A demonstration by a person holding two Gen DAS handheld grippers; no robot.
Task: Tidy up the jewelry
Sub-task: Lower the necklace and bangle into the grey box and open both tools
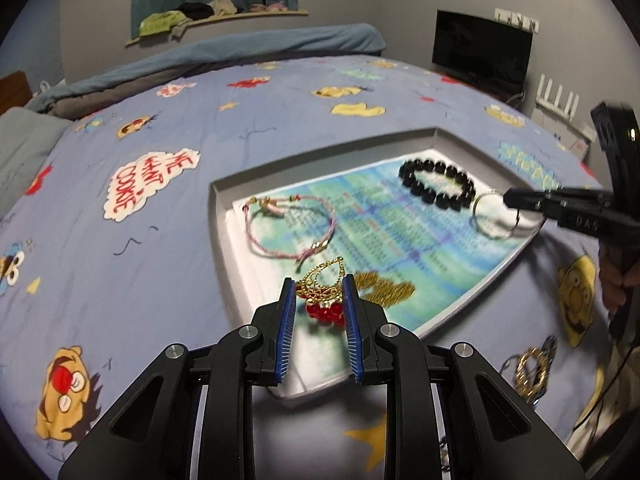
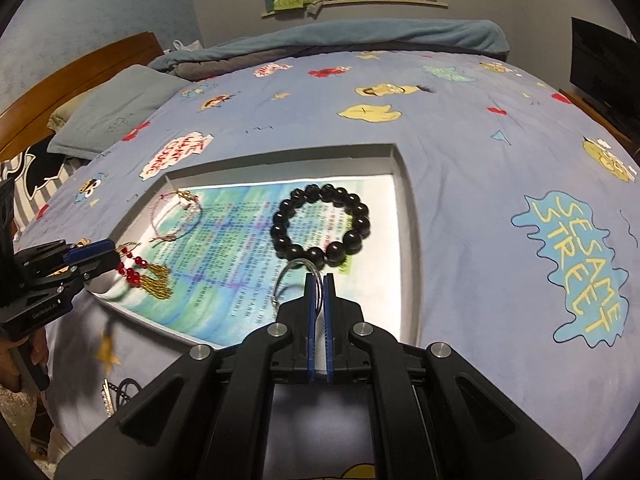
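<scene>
- Across the whole bed, a soft blue cartoon-print blanket (image 2: pixel 460 152) is basically the work surface, with the tray parked on it in easy reach of both hands.
- Next biggest is the shallow grey tray (image 2: pixel 406 184), squared-off walls, lined with a glossy printed sheet. Looks like it's the spot where the jewelry gets collected.
- Up around 1 o'clock on the tray, in the right wrist view, sits the black bead bracelet (image 2: pixel 320 226): chunky shiny round beads, lying flat.
- Over at 10 o'clock is a thin pink cord bracelet (image 2: pixel 178 216), braided and floppy.
- The left gripper (image 1: pixel 319 282) has its blue ribbed pads apart, straddling a gold filigree earring (image 1: pixel 324 292) with red beads at the tray's near edge. I can't tell if it's touching.
- The right gripper (image 2: pixel 319 278) is pinched together on a thin silver wire hoop (image 2: pixel 286 280), just beside the black beads. I'd guess it's about to be set down.
- More gold bits (image 1: pixel 530 372) wait off-tray at 4 o'clock in the left view, blurry.
</scene>
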